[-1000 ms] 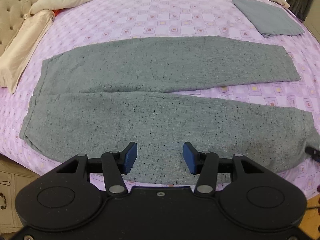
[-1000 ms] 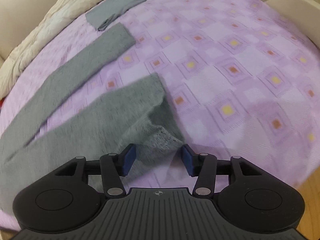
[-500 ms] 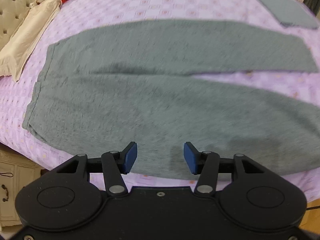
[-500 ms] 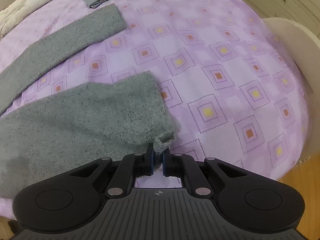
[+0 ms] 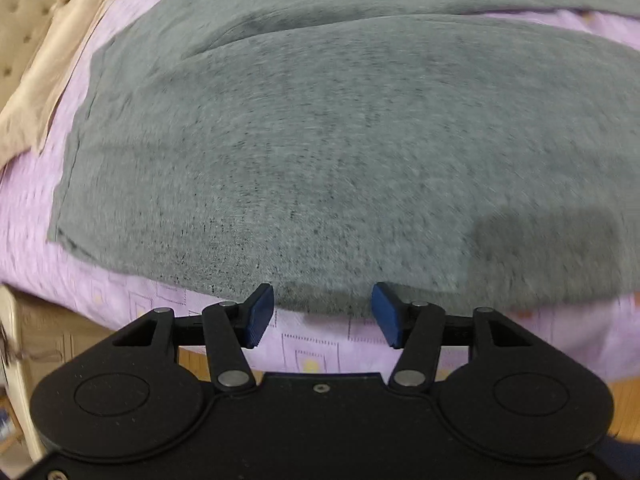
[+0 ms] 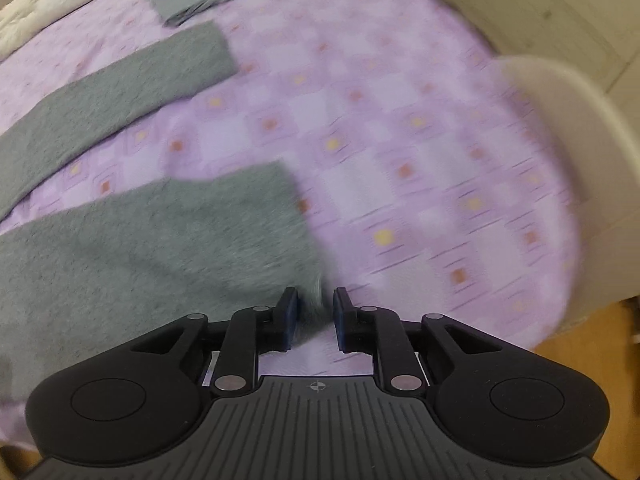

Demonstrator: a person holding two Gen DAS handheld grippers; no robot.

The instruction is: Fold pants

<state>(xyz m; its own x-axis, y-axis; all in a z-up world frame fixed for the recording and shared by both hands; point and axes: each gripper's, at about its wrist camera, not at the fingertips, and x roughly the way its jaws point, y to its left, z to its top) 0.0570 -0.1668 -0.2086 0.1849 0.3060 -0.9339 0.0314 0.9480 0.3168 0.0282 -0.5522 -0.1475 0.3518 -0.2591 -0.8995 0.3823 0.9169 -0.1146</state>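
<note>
**A:** How far along?

**B:** Barely begun, I'd say. The pants [image 5: 320,152] lie flat on the bed [image 6: 400,140], legs apart, nothing folded. My right gripper [image 6: 315,314] has the near cuff [image 6: 314,300] between its jaws at 6 o'clock; they're opening, and blur hides any contact.

**A:** Left?

**B:** The left gripper [image 5: 322,316] is spread and empty at the near edge, 6 o'clock. Every fold remains.

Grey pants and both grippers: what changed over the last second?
The left gripper dropped to the pants' near edge, open. The right gripper pinched the near leg's cuff, lifting it; its jaws are now opening. The far leg stayed flat.
</note>
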